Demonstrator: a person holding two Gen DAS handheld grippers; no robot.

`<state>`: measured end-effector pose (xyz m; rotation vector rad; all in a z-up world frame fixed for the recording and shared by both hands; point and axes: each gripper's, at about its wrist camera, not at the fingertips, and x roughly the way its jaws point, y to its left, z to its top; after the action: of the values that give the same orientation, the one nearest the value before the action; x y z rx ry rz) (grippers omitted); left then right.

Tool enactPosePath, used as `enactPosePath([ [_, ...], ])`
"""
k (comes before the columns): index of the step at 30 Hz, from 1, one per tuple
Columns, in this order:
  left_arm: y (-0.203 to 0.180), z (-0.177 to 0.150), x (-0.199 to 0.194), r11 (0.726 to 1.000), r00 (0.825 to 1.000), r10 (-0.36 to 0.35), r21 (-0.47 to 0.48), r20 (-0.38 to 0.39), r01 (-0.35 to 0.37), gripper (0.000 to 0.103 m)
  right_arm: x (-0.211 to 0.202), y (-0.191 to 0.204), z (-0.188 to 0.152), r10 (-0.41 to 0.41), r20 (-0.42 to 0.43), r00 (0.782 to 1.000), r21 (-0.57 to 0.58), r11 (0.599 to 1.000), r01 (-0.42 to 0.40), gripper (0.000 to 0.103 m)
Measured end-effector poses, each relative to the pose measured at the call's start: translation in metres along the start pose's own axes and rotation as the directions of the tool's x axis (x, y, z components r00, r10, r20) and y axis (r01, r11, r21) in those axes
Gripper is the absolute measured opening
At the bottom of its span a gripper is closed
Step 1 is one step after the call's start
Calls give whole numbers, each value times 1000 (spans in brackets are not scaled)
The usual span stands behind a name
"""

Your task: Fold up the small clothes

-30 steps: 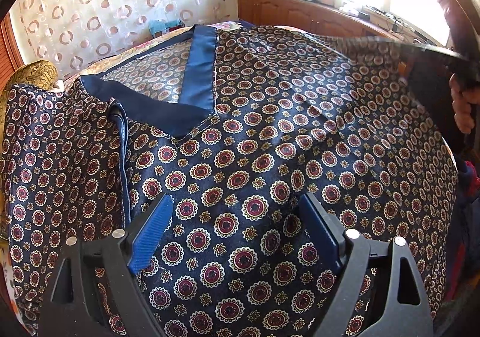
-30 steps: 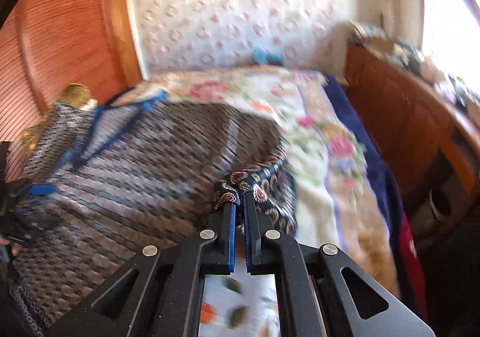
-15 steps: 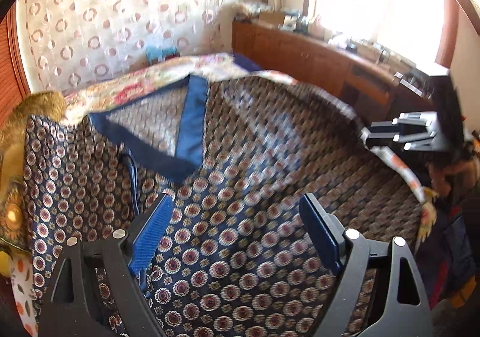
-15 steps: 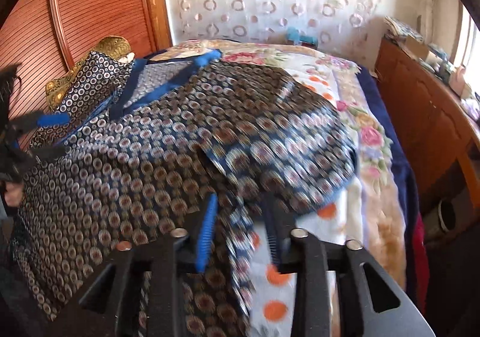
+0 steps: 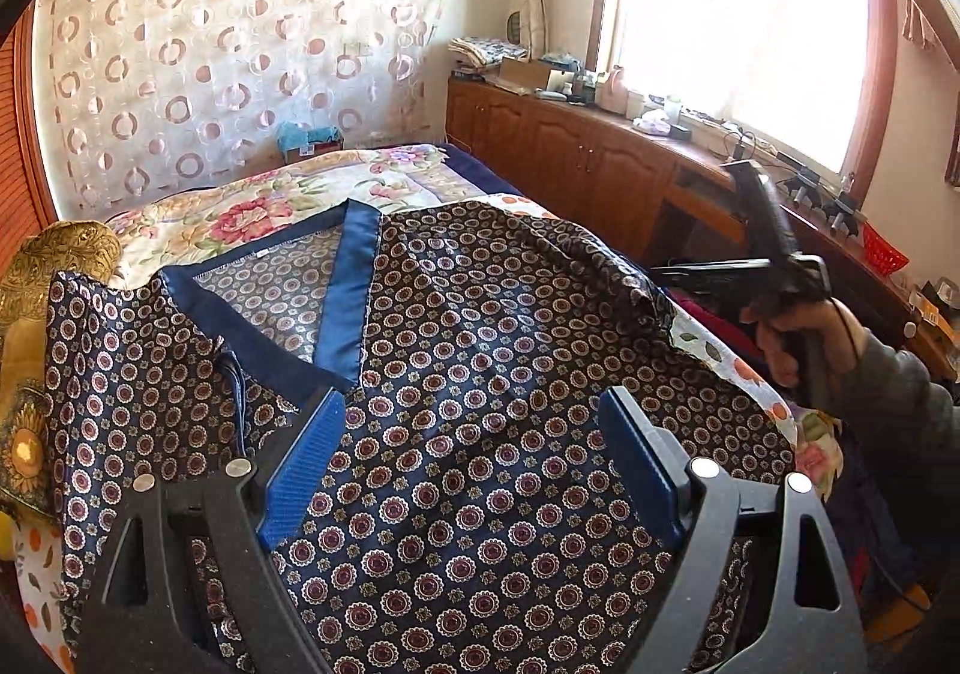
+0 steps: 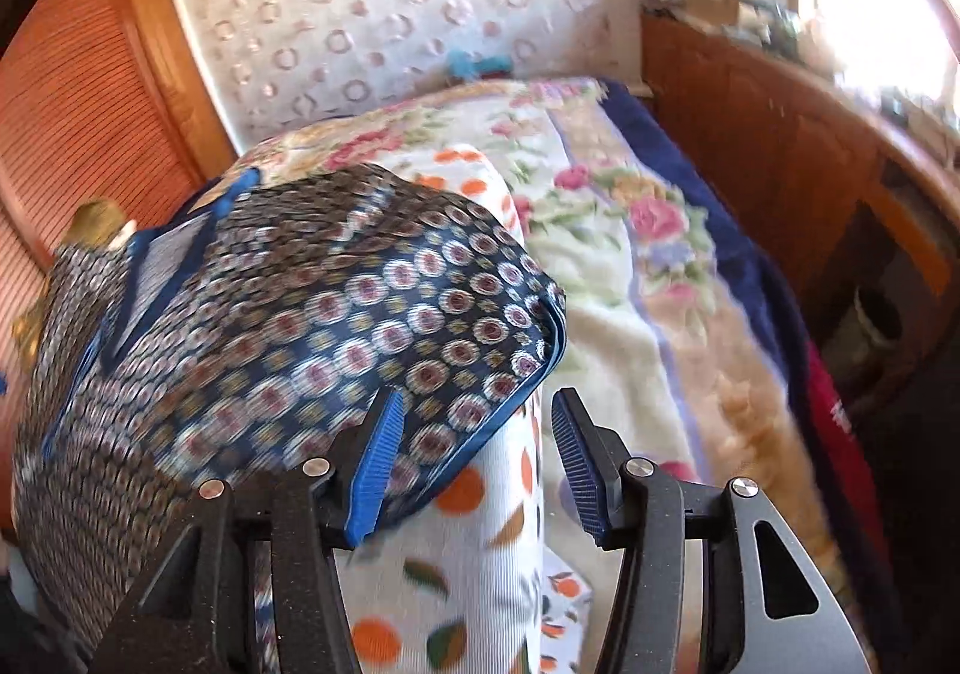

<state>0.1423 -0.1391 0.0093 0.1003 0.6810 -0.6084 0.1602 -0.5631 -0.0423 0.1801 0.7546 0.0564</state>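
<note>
My left tool (image 5: pixel 474 470) hangs wide open over the patterned navy garment (image 5: pixel 480 350) spread on the bed (image 5: pixel 288 194); my right tool (image 5: pixel 774 248) is raised beside it.

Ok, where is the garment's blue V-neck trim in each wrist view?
Left wrist: blue V-neck trim sits centre-left, above the left gripper's open fingers.
Right wrist: blue V-neck trim at the garment's far left end, blurred.
Shared landmark: the teal box against the patterned curtain.
</note>
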Motion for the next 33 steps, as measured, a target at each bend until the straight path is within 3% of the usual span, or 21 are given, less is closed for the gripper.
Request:
enactPosePath([
  [4, 2, -5, 2, 1000, 1000, -1, -7, -9, 1, 87, 23, -8, 11, 0, -67, 998, 58, 998, 4, 53],
  [9, 4, -10, 6, 1000, 1000, -5, -22, -24, 4, 87, 26, -9, 27, 50, -84, 995, 100, 994, -41, 53],
  [11, 5, -12, 6, 1000, 1000, -3, -23, -25, 3, 87, 27, -9, 33, 39, -75, 996, 84, 996, -33, 35],
  [12, 5, -13, 5, 1000, 1000, -1, -23, -27, 1, 87, 23, -7, 34, 30, -62, 998, 68, 997, -26, 18],
  [14, 9, -15, 5, 1000, 1000, 3, -25, -27, -4, 87, 26, 4, 33, -21, -45, 999, 14, 1000, 22, 5],
  [15, 11, -17, 4, 1000, 1000, 7, -27, -28, -8, 87, 22, 11, 33, -27, -30, 999, -27, 999, 26, 3],
  [19, 23, -19, 3, 998, 999, 22, -53, -31, -24, 87, -1, 36, 39, -17, 27, 999, -130, 991, 21, 3],
  [25, 42, -25, -4, 995, 998, 47, -90, -28, -50, 87, -39, 100, 58, 84, 94, 992, -257, 965, -57, 3],
  [30, 53, -31, -8, 991, 998, 59, -115, -26, -62, 87, -48, 157, 61, 172, 84, 981, -353, 926, -132, 3],
  [32, 56, -33, -9, 991, 998, 65, -118, -27, -68, 87, -42, 174, 63, 195, 73, 978, -384, 911, -153, 12],
  [33, 57, -33, -9, 990, 997, 68, -119, -27, -71, 87, -40, 179, 62, 200, 64, 978, -394, 905, -160, 24],
])
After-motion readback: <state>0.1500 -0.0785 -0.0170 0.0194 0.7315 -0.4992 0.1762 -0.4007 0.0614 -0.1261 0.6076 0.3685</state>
